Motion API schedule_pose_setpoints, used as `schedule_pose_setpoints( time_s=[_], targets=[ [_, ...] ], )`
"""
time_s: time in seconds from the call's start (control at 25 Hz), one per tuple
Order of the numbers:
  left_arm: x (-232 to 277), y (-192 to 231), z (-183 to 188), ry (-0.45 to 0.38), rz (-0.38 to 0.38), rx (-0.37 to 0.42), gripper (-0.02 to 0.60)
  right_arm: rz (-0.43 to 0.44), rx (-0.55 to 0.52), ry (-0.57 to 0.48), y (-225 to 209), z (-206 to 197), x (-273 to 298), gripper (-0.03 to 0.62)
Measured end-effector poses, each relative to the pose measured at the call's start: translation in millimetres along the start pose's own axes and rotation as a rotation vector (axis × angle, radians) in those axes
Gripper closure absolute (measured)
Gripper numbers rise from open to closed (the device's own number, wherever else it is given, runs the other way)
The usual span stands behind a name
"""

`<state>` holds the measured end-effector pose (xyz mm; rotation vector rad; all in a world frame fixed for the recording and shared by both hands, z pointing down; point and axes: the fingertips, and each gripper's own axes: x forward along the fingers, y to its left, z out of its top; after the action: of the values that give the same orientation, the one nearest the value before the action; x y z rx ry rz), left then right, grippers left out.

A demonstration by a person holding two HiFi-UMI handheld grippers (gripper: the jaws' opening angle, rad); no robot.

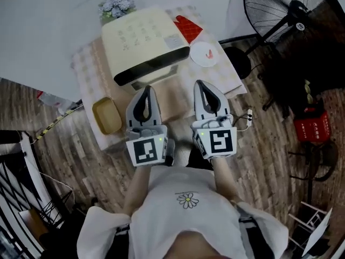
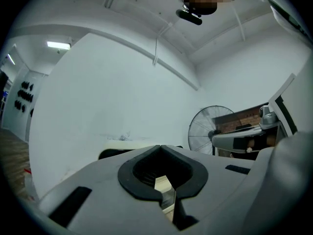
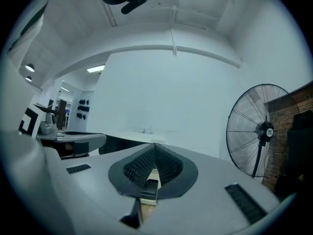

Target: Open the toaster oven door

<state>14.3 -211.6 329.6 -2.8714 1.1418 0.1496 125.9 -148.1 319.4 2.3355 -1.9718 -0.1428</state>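
The cream toaster oven (image 1: 143, 39) stands on a small table (image 1: 86, 74) with a checked cloth. Its dark glass door (image 1: 151, 66) is closed and faces me. My left gripper (image 1: 146, 89) and right gripper (image 1: 200, 83) hover side by side just in front of the door, apart from it, both shut and holding nothing. In the left gripper view the shut jaws (image 2: 160, 147) point over the oven's top edge (image 2: 117, 152). The right gripper view shows its shut jaws (image 3: 155, 145) aimed level at the white wall.
A yellow dish (image 1: 107, 115) lies on the table's near left corner. A white plate (image 1: 204, 53) and a red item (image 1: 188, 28) lie right of the oven, flowers (image 1: 117, 5) behind it. A standing fan (image 1: 280, 9) and a red crate (image 1: 310, 125) are at the right.
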Motion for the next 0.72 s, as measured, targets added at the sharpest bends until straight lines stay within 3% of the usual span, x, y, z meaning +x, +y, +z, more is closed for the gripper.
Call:
schedule_pose_setpoints(
  time_s=[0.48,0.72],
  targets=[
    [7.1,-11.7,36.1,-0.051,0.325,0.024,0.563,0.326,-0.016,-0.075,-18.6,7.5,34.2,0.586],
    [7.3,-14.7,32.8,-0.036,0.419,0.049,0.563,0.406,-0.017,-0.107,-33.2,11.3,42.4,0.586]
  ],
)
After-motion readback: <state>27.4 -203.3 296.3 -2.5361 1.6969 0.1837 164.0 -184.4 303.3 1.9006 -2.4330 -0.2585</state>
